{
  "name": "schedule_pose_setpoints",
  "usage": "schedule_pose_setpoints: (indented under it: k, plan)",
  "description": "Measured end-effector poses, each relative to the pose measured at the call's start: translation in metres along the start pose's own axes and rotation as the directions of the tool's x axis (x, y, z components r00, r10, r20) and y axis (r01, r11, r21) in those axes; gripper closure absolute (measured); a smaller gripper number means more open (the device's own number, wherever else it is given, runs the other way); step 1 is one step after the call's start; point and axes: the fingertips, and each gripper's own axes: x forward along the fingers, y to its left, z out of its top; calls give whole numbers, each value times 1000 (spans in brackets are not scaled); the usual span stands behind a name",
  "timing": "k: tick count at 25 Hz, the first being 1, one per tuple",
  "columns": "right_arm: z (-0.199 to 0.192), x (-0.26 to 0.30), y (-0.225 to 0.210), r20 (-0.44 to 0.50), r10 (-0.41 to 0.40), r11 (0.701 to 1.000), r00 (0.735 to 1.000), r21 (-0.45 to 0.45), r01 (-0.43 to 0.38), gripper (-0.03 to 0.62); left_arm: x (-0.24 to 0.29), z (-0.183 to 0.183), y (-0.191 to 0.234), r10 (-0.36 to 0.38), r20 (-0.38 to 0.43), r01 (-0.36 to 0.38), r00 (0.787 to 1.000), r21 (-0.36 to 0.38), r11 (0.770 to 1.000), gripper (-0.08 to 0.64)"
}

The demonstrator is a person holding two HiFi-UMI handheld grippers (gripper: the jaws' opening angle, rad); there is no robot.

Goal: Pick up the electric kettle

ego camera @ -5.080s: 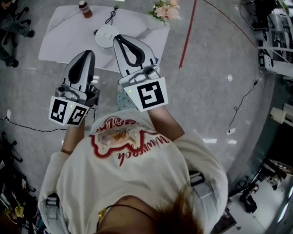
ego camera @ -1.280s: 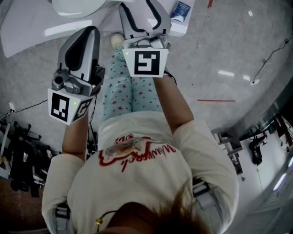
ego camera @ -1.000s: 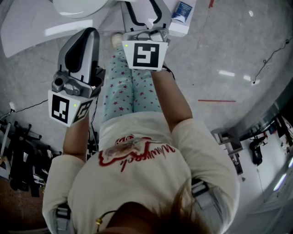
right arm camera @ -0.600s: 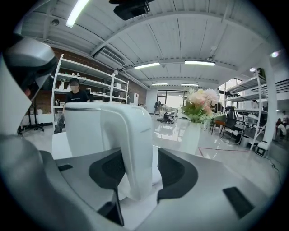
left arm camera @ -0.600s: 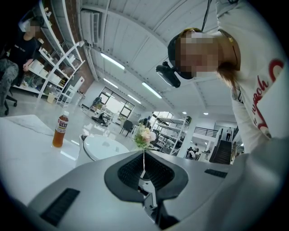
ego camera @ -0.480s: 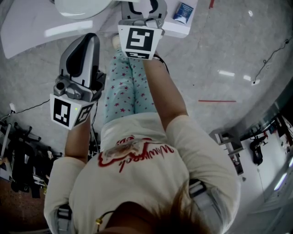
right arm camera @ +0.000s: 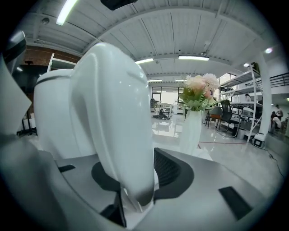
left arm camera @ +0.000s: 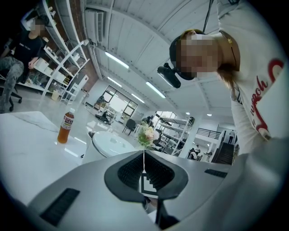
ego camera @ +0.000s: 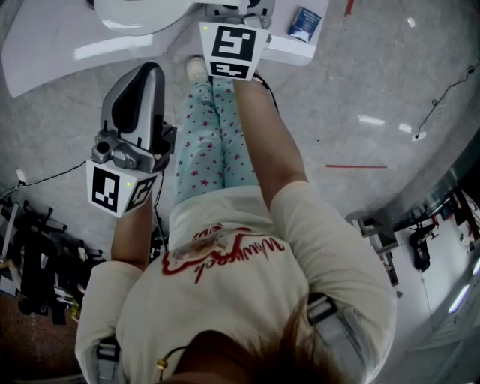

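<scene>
The white electric kettle [right arm camera: 54, 113] stands on the white table [ego camera: 45, 45], and its lid shows at the head view's top edge [ego camera: 142, 9]. My right gripper [right arm camera: 135, 180] reaches over the table edge [ego camera: 238, 6]. The kettle's curved handle [right arm camera: 117, 122] stands upright between its jaws, which are closing, both pads against it. My left gripper [ego camera: 146, 71] hangs short of the table, shut and empty, its tips meeting [left arm camera: 144, 155]. From there the kettle [left arm camera: 113, 142] is seen further off.
A brown drink bottle [left arm camera: 66, 127] stands on the table left of the kettle. A white vase of pink flowers [right arm camera: 192, 122] stands behind it to the right. A small blue box [ego camera: 304, 21] lies at the table's near corner. The person's legs are below.
My right gripper has moved forward and down over the table edge, taking the kettle handle between its jaws. The left gripper has hardly moved.
</scene>
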Motion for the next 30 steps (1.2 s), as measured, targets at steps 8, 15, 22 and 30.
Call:
schedule_pose_setpoints:
  k: [8, 15, 22, 30]
  plan:
    - [3, 10, -3, 32, -10, 999, 999, 32, 9, 508, -2, 0, 8, 20, -1, -20, 1000, -12, 1000, 546]
    - [2, 11, -12, 50, -37, 995, 998, 97, 32, 506, -5, 0, 14, 45, 7, -45, 999, -12, 999, 546]
    - [14, 16, -19, 73, -60, 994, 996, 98, 52, 497, -6, 3, 25, 65, -1, -65, 998, -16, 998, 546]
    - [28, 22, -21, 86, -35, 996, 996, 82, 28, 492, 5, 11, 27, 65, 3, -65, 998, -17, 998, 547]
